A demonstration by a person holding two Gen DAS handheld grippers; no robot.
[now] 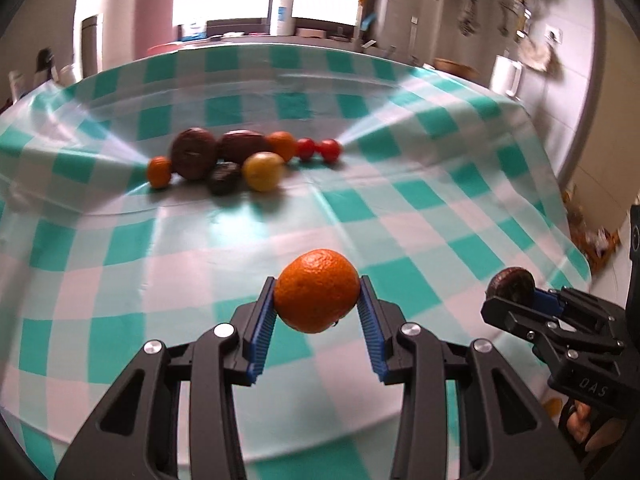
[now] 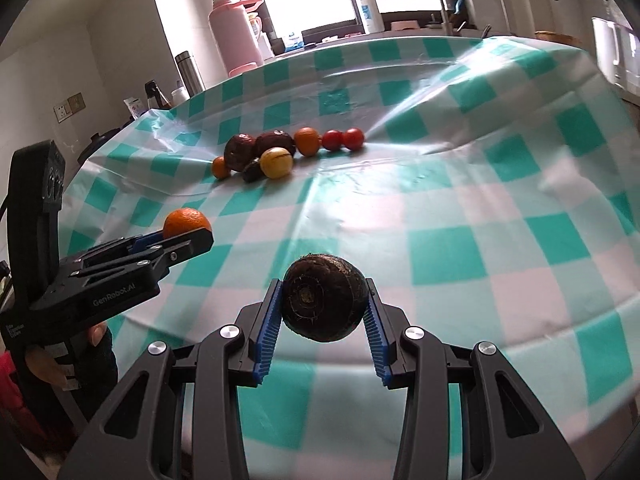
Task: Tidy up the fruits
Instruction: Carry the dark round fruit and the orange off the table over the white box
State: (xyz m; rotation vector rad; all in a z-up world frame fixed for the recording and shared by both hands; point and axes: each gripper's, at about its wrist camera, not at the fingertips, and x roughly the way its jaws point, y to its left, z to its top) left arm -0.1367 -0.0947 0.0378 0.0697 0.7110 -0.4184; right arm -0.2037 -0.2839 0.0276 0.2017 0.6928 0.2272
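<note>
Left tongs (image 1: 317,305), seen from the left wrist, clamp a round orange mandarin (image 1: 317,290) between blue ribbed pads above the teal-and-white checked tabletop (image 1: 420,200), while a cluster of dark, orange, yellow and red fruits (image 1: 240,158) lies farther back. Right tongs (image 2: 324,308), seen from the right wrist, grip a dark brown rough-skinned round fruit (image 2: 323,297) above the same cloth, with the other tongs beside them at left.
</note>
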